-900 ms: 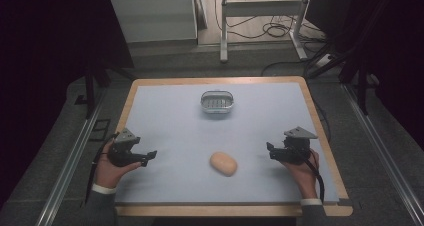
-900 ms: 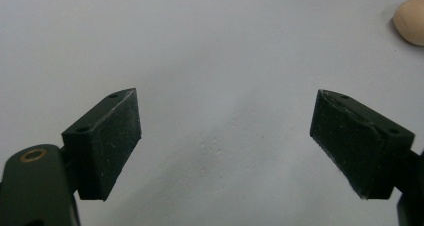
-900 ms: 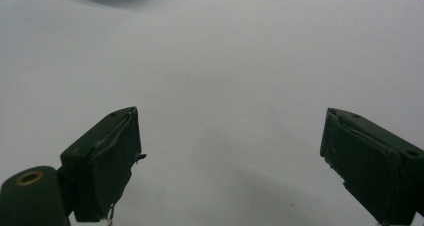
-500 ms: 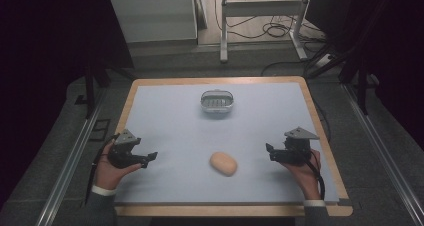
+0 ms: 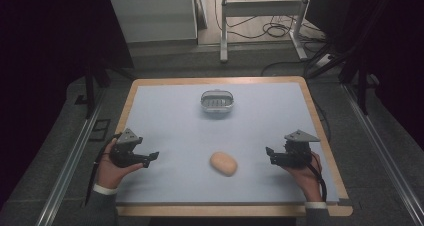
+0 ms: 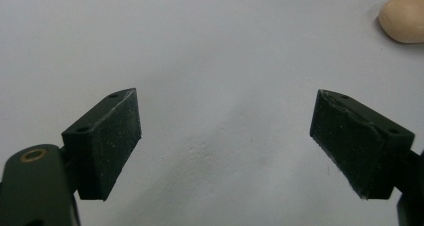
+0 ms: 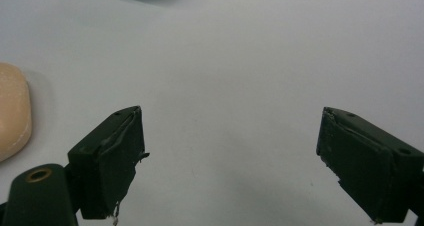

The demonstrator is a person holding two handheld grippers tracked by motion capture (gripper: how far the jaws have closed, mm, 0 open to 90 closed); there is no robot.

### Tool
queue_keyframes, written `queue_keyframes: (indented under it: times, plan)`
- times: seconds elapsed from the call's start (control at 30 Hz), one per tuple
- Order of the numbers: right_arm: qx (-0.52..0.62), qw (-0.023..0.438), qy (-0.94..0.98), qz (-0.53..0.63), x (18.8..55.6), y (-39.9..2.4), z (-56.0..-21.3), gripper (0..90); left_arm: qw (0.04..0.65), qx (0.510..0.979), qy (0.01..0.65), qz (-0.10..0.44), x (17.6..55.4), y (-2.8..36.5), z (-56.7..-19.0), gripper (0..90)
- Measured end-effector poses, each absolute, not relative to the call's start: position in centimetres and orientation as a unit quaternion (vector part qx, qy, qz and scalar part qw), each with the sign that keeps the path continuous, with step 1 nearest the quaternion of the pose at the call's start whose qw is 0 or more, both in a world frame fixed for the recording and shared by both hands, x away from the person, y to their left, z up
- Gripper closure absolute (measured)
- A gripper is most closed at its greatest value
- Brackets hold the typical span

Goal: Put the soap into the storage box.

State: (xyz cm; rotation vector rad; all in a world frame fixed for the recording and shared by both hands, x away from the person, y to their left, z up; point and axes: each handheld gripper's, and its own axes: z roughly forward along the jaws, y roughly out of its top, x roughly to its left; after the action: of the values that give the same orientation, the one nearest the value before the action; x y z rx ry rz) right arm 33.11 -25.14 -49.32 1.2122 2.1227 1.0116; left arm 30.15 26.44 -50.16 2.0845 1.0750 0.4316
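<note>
A: Starting at the left side of the desk [image 5: 165, 116], the left gripper [image 5: 153, 157] is sitting low at the near edge, jaws spread wide with nothing between them, and in the left gripper view the pads [image 6: 107, 141] are showing bare surface in the gap.

B: I'm reading that as a ready pose. Both hands are parking at the sides, so the middle is staying free for a reach.

A: Moving right, the bread roll [image 5: 223, 163] is lying on the near half of the desk, between the 2 grippers and touching neither. It is a little nearer the right one.

B: And the metal basket [image 5: 217, 101] is standing farther back near the middle, well apart from the roll. My guess is that the roll is heading there.

A: On the right, the right gripper [image 5: 270, 154] is pointing inward toward the roll, jaws spread, empty. In the right gripper view the roll [image 7: 12, 116] is peeking in at the left edge, outside the jaws.

B: So it is lying off to that gripper's side, not in line yet.
</note>
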Motion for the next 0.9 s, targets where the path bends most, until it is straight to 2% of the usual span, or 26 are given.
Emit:
queue_keyframes:
  times: [0.47, 0.9]
  plan:
    - [0.435, 0.227, 0.789, 0.370, 33.0, -23.9, -48.6, 12.6, 0.378, 0.806, 0.423, 0.167, 30.0, 26.9, -50.0, 13.2]
    - [0.417, 0.199, 0.810, 0.361, 33.5, -21.4, -45.8, 14.7, 0.378, 0.807, 0.423, 0.165, 29.9, 26.9, -49.9, 13.2]
